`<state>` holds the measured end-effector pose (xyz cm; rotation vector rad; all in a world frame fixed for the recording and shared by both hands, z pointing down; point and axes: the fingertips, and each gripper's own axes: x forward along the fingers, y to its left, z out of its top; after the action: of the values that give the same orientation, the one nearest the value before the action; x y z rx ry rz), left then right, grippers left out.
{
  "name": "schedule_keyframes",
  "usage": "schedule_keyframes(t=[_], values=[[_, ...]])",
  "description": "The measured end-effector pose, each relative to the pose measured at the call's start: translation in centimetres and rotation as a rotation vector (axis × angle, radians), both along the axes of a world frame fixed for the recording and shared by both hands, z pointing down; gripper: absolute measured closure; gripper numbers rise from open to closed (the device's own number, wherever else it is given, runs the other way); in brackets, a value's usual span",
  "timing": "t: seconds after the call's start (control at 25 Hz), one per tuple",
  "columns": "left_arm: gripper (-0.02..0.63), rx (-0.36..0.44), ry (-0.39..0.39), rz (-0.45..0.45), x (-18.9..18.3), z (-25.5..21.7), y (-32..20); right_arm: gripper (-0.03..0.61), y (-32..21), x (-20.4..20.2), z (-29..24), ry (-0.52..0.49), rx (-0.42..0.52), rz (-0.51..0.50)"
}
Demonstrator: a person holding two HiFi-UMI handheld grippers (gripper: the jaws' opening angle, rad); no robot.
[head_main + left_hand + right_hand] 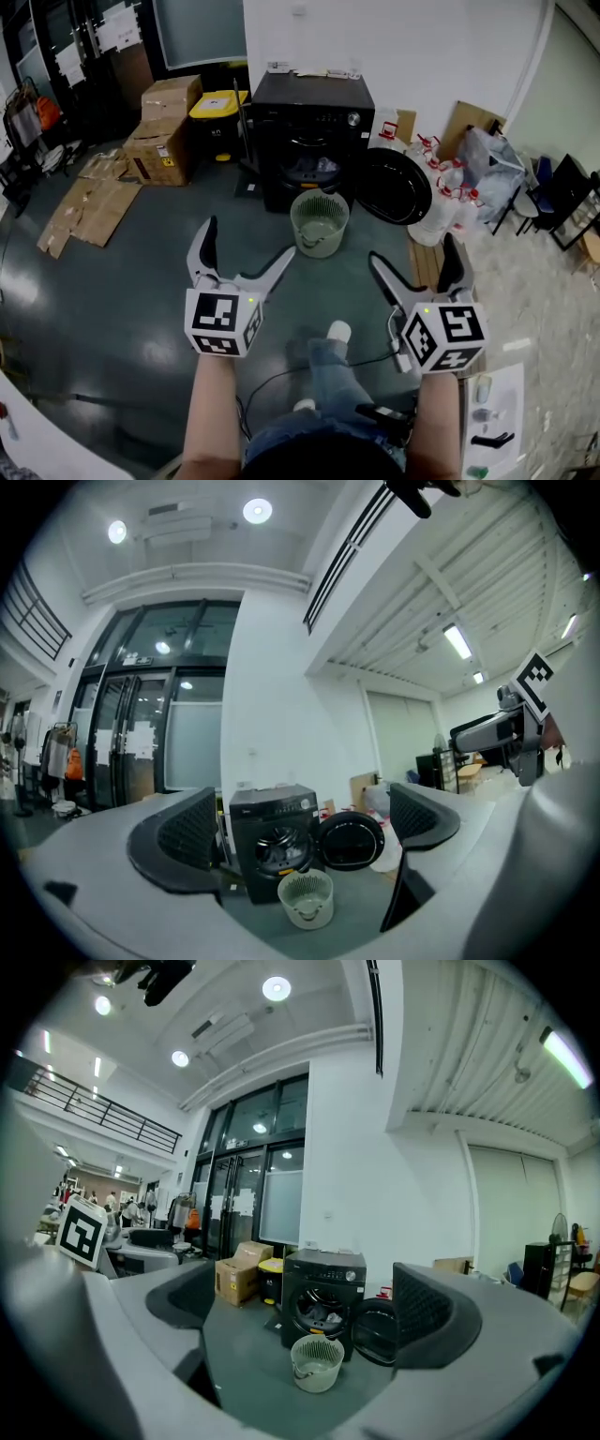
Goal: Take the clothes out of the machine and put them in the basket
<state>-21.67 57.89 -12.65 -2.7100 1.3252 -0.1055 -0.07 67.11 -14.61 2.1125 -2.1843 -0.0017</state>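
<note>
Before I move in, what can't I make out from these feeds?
Clothes in the machine: too small and dark in every view to count.
Basket bottom: head view, partly hidden by its near wall; contents unclear.
Machine's control panel: too small to read in any view.

Bare left forearm (208, 412) and right forearm (439, 422) reach forward side by side — the pale grey left gripper (247, 239) and dark grey right gripper (412, 248), each backed by a black-and-white marker cube, hold their jaws spread wide and empty.
</note>
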Motion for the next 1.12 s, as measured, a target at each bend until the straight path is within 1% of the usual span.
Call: schedule_keyframes(t=[0.24, 0.44, 0.64, 0.76, 0.88, 0.96, 1.12], values=[[0.046, -0.002, -0.009, -0.032, 0.7, 0.6, -2.9, 0.009, -3.7, 0.6, 0.7, 0.011, 0.004, -0.043], [0.046, -0.013, -0.024, -0.063, 2.4, 1.5, -7.4, 0.009, -8.3, 2.8, 2.0, 0.001, -0.012, -0.055], [0.046, -0.034, -0.041, -0.065, 6.4, 2.6, -13.0, 0.009, -13.6, 7.5, 3.9, -0.020, -0.042, -0.038], [0.046, -0.056, -0.054, -0.062, 9.4, 3.2, -17.1, 0.009, -17.7, 9.9, 4.9, -0.034, -0.068, -0.060], [0.046, -0.092, -0.046, -0.066, 12.2, 3.9, -21.4, 0.009, -22.2, 11.9, 5.4, -0.028, -0.086, -0.083], [0.046, -0.110, -0.056, -0.077, 13.8, 4.4, -24.0, 0.009, -25.0, 13.6, 5.8, -0.027, -0.102, -0.087], [0.046, -0.131, -0.080, -0.096, 16.9, 5.0, -28.9, 0.009, -30.2, 16.8, 6.6, -0.065, -0.129, -0.103]])
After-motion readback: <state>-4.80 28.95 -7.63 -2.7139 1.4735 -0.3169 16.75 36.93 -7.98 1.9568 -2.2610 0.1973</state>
